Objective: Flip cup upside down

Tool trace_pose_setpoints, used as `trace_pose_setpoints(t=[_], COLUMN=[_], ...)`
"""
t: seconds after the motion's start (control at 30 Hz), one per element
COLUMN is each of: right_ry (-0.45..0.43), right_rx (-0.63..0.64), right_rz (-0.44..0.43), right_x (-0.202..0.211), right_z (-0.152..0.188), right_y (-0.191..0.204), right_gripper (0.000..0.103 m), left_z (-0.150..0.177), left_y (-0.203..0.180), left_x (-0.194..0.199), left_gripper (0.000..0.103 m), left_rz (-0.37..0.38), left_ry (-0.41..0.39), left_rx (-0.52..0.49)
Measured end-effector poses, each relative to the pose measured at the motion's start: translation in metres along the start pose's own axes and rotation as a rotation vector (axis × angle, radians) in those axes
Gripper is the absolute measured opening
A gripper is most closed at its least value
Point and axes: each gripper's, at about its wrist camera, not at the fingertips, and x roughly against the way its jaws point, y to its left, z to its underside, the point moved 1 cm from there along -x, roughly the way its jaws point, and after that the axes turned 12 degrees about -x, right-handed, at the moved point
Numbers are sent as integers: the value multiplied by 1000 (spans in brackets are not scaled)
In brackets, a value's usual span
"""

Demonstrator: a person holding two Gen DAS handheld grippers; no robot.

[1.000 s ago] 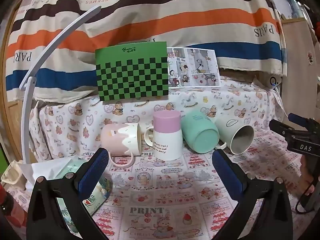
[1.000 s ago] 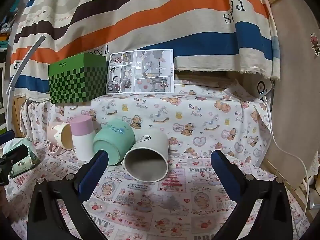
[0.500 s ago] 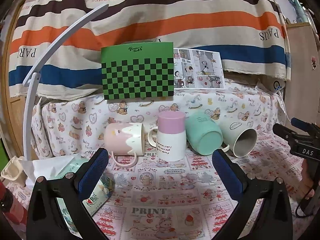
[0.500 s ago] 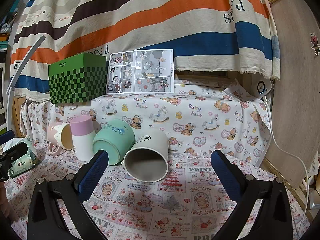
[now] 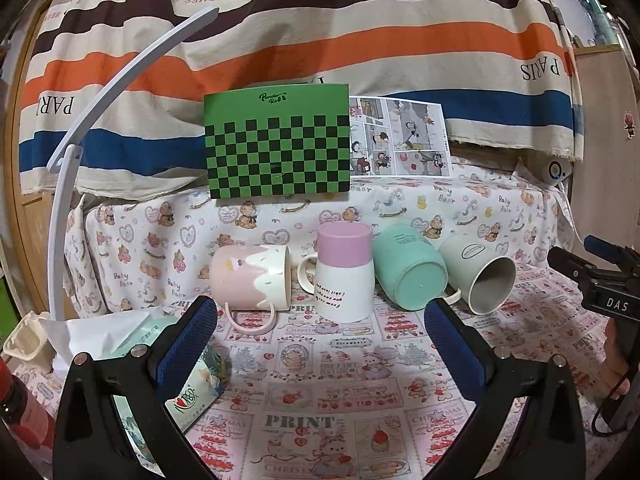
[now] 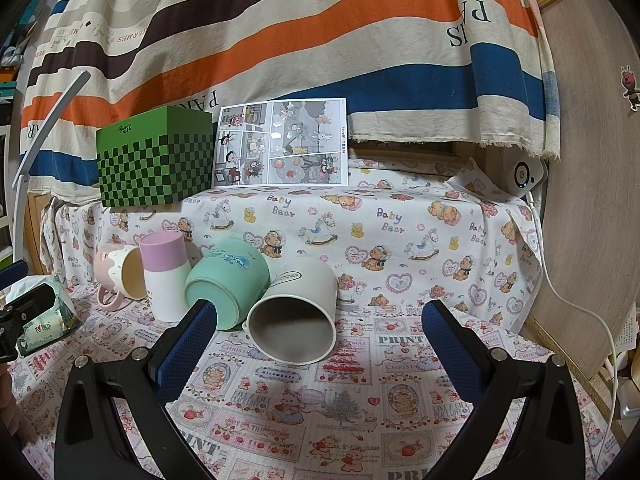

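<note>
Several cups sit in a row on the printed cloth. A pink-and-cream mug (image 5: 250, 276) (image 6: 120, 274) lies on its side. A pink-and-white cup (image 5: 345, 270) (image 6: 165, 276) stands upside down. A teal mug (image 5: 410, 268) (image 6: 226, 280) lies tilted with its base toward me. A pale grey cup (image 5: 480, 276) (image 6: 298, 312) lies on its side, mouth toward the right wrist camera. My left gripper (image 5: 320, 336) is open and empty in front of the row. My right gripper (image 6: 320, 334) is open and empty, just in front of the grey cup.
A green checkered box (image 5: 278, 146) (image 6: 154, 156) and a comic sheet (image 6: 280, 144) stand on the raised ledge behind. A tissue pack (image 5: 180, 368) (image 6: 44, 320) lies at the left. A white curved lamp arm (image 5: 100, 112) rises at the left. A wooden panel (image 6: 592, 200) bounds the right.
The left wrist view has drifted slightly, so the cups sit a little more to the right and lower in it. The right view is nearly unchanged. Both grippers stay open.
</note>
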Motion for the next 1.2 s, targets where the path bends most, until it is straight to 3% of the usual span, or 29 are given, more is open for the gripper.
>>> trace_pose_setpoints(t=[1.2], right_ry=[4], right_rx=[-2], right_rz=[-2], right_x=[0], right_z=[-1], right_y=[0], right_gripper=[103], left_z=[1], left_y=[9], left_x=[1], left_gripper=[103], left_rz=[-13], left_ry=[7], left_rx=[17])
